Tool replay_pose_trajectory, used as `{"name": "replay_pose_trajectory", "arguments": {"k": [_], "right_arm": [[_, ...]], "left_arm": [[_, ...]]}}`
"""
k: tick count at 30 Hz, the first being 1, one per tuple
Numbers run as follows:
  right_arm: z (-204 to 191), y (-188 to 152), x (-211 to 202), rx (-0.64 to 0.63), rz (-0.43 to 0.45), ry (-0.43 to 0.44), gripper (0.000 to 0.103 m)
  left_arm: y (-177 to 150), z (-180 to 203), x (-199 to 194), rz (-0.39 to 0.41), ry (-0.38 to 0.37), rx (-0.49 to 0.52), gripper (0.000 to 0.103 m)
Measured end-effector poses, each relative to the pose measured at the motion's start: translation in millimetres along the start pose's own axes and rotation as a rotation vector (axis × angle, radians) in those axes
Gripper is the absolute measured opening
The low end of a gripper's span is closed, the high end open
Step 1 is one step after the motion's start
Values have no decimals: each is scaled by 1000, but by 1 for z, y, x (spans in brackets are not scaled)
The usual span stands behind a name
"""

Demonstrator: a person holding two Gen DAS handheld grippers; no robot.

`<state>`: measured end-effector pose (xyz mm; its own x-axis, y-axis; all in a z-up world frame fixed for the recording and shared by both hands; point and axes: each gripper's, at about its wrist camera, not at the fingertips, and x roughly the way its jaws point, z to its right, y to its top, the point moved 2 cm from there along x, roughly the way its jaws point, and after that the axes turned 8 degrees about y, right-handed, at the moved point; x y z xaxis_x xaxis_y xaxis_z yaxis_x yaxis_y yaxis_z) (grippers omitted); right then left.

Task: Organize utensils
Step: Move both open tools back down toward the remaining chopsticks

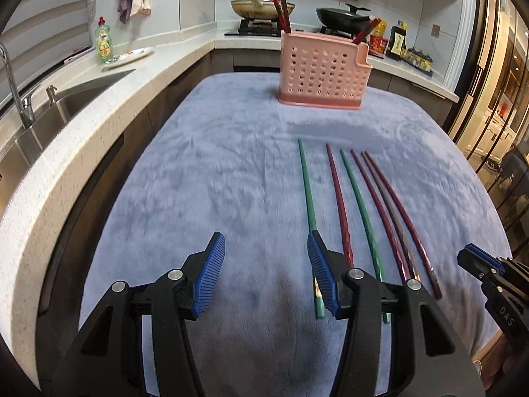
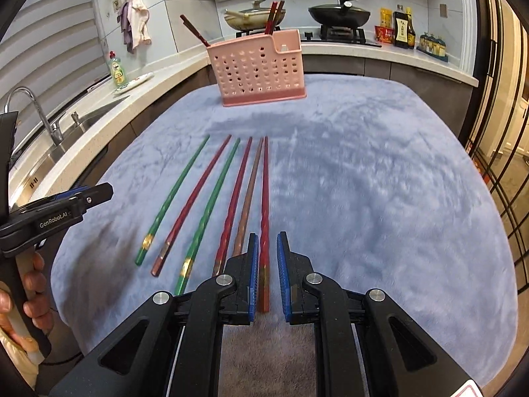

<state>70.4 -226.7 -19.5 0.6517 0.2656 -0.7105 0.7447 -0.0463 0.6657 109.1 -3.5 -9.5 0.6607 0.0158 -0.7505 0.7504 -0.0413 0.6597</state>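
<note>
1. Right gripper (image 2: pixel 267 248): jaws narrowly apart, straddling the rightmost red chopstick (image 2: pixel 264 198), not clamped;
2. Left gripper (image 1: pixel 266 258): jaws apart, empty, lower centre;
3. Pink holder (image 2: pixel 261 69): upper centre, on the blue cloth (image 2: pixel 380 198).

6 chopsticks lying centre frame: 2 green (image 2: pixel 175 195), 3 red (image 2: pixel 193 203), 1 brown (image 2: pixel 248 195). 1 pink holder (image 2: pixel 261 69) upper centre, 4 chopsticks (image 2: pixel 272 18) in it.

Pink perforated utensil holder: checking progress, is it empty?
Not empty: the pink perforated plastic utensil holder has dark red chopsticks sticking up from it.
</note>
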Motion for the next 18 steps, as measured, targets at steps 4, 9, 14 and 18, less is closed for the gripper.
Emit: {"name": "replay_pose_trajectory", "arguments": {"k": [4,9,14,18], "right_arm": [[-2,-9,7,-5,-19,1,14],[-5,-16,12,-6,-33,3,14],[-3,-22,18,-1,-50,-2,14],[-2,-25,22,4,-61,-3,14]], "left_arm": [[-12,8,2,-18,0,18,50],[-19,15,3,-30,-12,31,50],[-24,23,5,-41,-21,50,50],[-28,26,9,-60,-30,53,50]]}}
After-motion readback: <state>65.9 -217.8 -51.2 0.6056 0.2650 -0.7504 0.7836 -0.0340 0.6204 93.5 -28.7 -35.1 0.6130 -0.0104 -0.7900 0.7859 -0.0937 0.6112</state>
